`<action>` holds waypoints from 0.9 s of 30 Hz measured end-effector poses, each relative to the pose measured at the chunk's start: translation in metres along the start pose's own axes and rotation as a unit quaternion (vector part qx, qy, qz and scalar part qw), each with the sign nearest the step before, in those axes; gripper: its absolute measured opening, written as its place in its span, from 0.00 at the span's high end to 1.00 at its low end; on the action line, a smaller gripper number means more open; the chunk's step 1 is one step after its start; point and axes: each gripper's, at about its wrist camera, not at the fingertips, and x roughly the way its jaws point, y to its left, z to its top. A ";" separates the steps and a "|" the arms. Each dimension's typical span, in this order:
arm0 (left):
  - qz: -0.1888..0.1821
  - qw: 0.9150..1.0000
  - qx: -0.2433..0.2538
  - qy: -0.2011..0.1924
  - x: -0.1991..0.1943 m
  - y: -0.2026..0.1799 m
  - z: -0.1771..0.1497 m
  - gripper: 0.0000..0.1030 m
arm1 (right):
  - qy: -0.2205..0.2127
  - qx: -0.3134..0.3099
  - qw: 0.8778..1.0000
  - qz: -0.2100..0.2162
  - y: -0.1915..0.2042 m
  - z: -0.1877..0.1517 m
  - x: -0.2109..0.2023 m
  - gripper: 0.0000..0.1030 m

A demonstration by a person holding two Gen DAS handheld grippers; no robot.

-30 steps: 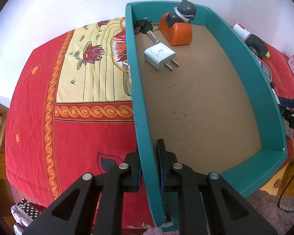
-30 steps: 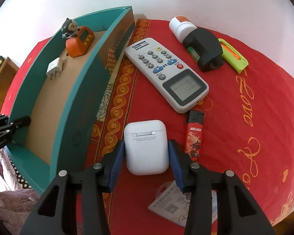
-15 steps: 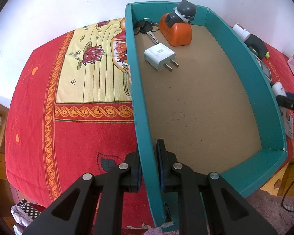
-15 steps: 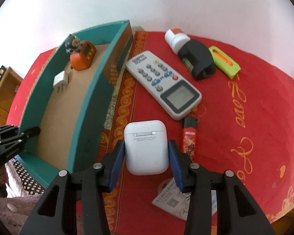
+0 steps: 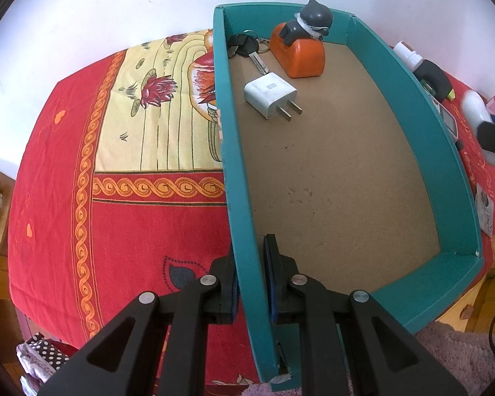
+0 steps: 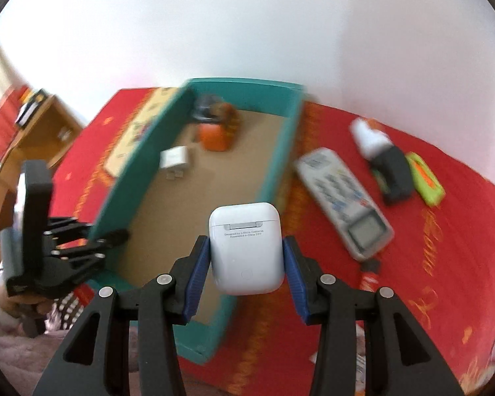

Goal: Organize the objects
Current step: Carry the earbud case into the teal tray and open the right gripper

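Observation:
A teal box (image 5: 445, 151) with a brown floor sits on a red patterned cloth. My left gripper (image 5: 250, 280) is shut on the box's left wall near its front corner. Inside the box at the far end lie a white charger plug (image 5: 270, 99), keys (image 5: 246, 48) and an orange toy with a grey cat (image 5: 302, 49). My right gripper (image 6: 247, 264) is shut on a white earbuds case (image 6: 246, 247) and holds it in the air above the box's right wall (image 6: 280, 165). The case shows blurred in the left wrist view (image 5: 477, 115).
Right of the box on the cloth lie a white remote (image 6: 343, 198), a black object with a white cap (image 6: 384, 161), a green and orange cutter (image 6: 425, 178) and a lighter, partly hidden. A wooden cabinet (image 6: 26, 138) stands at the left. A pink rug lies below.
My right gripper has lifted the earbuds case off the cloth and moved it left and up toward the box. My left gripper has kept its hold on the box wall.

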 end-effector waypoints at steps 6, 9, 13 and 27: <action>0.000 1.000 0.001 -0.002 0.000 0.001 0.000 0.89 | 0.025 -0.065 0.997 0.032 0.049 0.023 0.041 0.56; 0.000 1.000 0.001 -0.002 0.000 0.002 0.000 0.89 | 0.049 -0.078 0.994 0.056 0.063 0.031 0.065 0.56; 0.000 1.000 0.001 -0.003 0.000 0.003 0.000 0.89 | 0.085 -0.085 0.990 0.080 0.077 0.038 0.094 0.56; 0.005 1.000 0.005 -0.006 0.001 0.002 -0.001 0.89 | 0.108 -0.117 0.985 0.064 0.098 0.045 0.136 0.56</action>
